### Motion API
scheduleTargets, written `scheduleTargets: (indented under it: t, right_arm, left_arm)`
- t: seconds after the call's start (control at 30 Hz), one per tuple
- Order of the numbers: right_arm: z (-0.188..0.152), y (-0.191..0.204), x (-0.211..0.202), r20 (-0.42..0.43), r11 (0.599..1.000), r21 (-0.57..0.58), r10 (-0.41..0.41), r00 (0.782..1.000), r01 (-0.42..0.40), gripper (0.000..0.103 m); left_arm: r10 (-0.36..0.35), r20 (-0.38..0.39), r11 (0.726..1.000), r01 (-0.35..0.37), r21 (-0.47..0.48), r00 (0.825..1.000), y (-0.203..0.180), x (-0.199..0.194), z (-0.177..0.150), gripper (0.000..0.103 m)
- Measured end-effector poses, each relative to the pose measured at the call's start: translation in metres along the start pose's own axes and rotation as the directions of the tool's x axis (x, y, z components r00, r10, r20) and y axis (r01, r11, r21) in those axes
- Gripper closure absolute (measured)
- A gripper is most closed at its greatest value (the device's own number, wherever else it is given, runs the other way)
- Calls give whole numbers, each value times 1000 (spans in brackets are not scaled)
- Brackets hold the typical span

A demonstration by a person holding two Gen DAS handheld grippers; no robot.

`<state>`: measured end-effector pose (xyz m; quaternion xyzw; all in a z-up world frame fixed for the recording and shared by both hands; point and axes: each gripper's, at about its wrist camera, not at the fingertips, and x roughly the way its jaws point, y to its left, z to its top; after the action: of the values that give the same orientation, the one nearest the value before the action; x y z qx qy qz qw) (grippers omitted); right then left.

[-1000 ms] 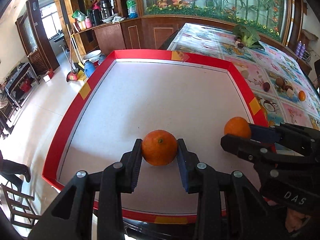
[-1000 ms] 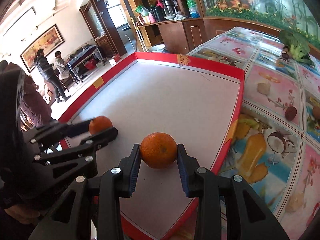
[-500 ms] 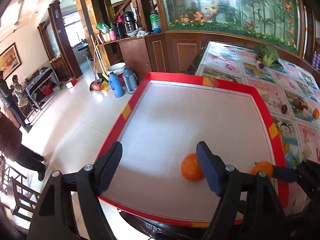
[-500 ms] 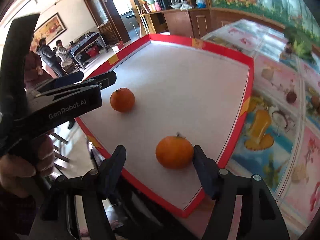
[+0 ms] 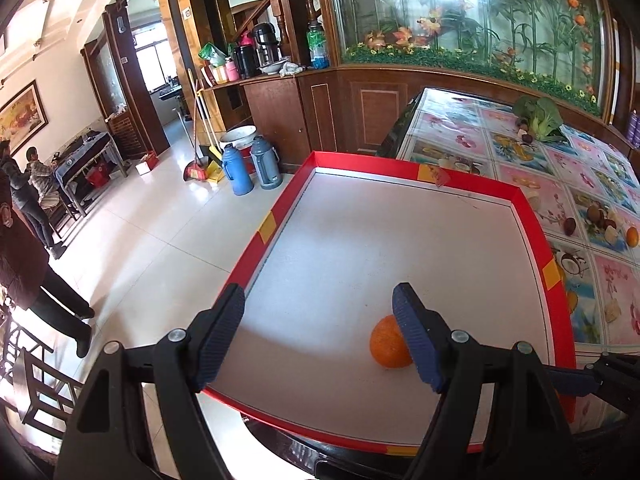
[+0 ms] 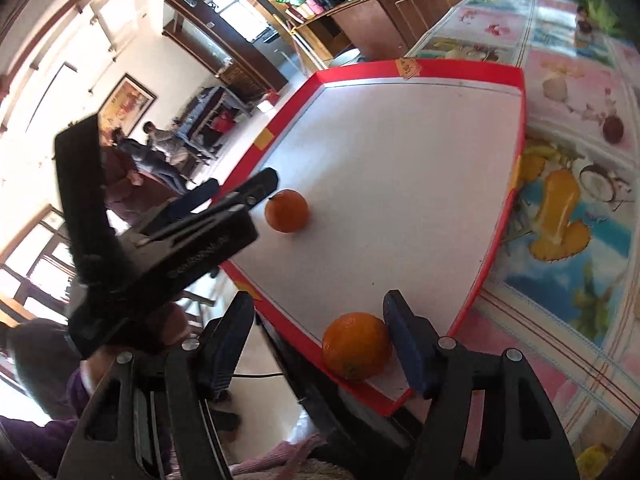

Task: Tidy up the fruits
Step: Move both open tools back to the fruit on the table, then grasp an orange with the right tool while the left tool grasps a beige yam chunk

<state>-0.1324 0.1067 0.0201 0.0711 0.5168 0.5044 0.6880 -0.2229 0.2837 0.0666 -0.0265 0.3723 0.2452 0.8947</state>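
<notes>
- My left claw [image 5: 318, 336]: spread wide, having just been opening; nothing pinched.
- Left orange [image 5: 387, 344]: on the red-rimmed tray [image 5: 460, 168], at 5 o'clock of its white floor; its right side hidden behind my right-hand finger [image 5: 416, 340].
- My right claw [image 6: 320, 340]: spread, having just been opening; nothing pinched.
- Right orange [image 6: 356, 346]: in the tray's near corner, close beside the right-hand finger [image 6: 408, 344]; contact unclear.
- Tabletop [image 6: 568, 152]: small fruits at 2 o'clock, kind unclear.
</notes>
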Motion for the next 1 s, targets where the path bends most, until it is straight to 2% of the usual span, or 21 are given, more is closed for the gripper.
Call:
scheduleTargets:
  t: [0.1,0.2,0.23,0.33,0.4,0.43,0.5,0.57,0.63,0.73,0.8,0.87,1.0]
  right_arm:
    - [1,0,-1,-7,997,13,72,997,-72,35]
    - [1,-7,3,-47,980,70,187,981,-184,36]
    - [2,-9,0,-41,981,72,182,982,-179,39]
    - [1,-14,-18,8,985,34,171,985,-171,38]
    - [3,-24,-43,73,987,7,161,984,-162,38]
    - [4,-36,-65,142,992,9,120,983,-123,38]
    - [1,-55,-93,220,999,28,29,975,-37,38]
    - [-2,-82,-127,309,985,84,-169,936,151,38]
    - [-8,-104,-153,355,948,144,-319,879,285,38]
    - [-17,-141,-183,367,862,242,-506,781,445,38]
    - [-19,-159,-192,336,805,273,-593,732,527,38]
    - [-19,-172,-195,314,775,287,-631,710,563,38]
    - [-10,-189,-197,269,743,293,-668,694,602,38]
  left_arm:
    - [-16,-25,1000,16,-7,1000,0,6,0,26]
    - [-14,-45,1000,13,-23,999,0,11,-1,26]
    - [-16,-45,1000,15,-21,999,-1,11,-1,26]
    - [-22,-33,1000,21,-3,999,-8,7,1,26]
    - [-32,-24,999,32,9,999,-13,4,4,26]
    - [-32,-20,999,32,11,999,-14,3,5,26]
    - [-35,-10,999,35,4,999,-15,0,7,26]
    - [-51,-4,999,51,6,999,-20,-4,10,26]
    - [-80,16,996,80,31,997,-32,-10,12,26]
    - [-147,22,986,145,84,989,-59,-17,14,26]
    - [-205,17,970,201,140,979,-87,-23,14,26]
    - [-265,1,944,260,206,964,-118,-26,11,25]
    - [-356,-60,883,357,304,932,-177,-28,2,25]
